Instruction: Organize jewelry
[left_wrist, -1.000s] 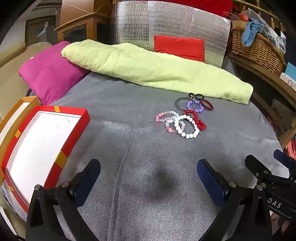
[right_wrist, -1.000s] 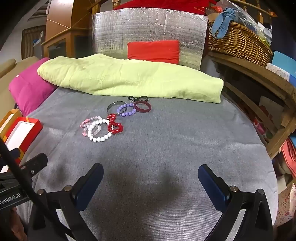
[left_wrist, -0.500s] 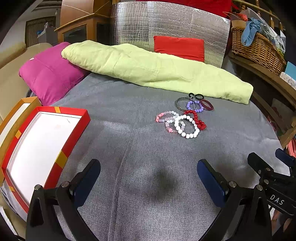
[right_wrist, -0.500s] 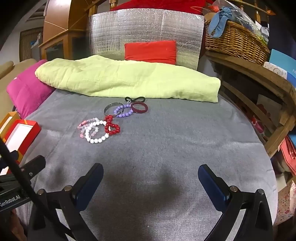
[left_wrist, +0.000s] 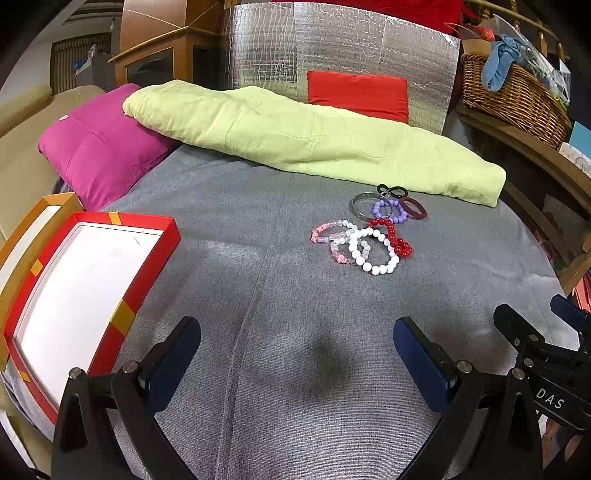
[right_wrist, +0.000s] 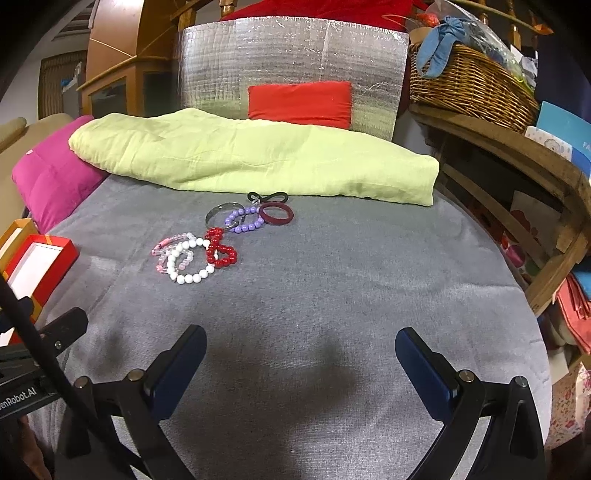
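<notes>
A cluster of bracelets lies on the grey cloth: a white bead bracelet, a red bead bracelet, a pink one, a purple bead one, a metal bangle, a dark red ring and a black loop. A red open box with a white inside sits at the left. My left gripper is open and empty, short of the bracelets. My right gripper is open and empty, to the right of them.
A light green folded blanket lies across the back, with a magenta cushion at the left. A silver foil panel and red cushion stand behind. A wicker basket sits on a wooden shelf at the right. An orange box lies beside the red one.
My right gripper has moved forward and a little lower toward the bracelets. My left gripper has hardly moved. Both stay open.
</notes>
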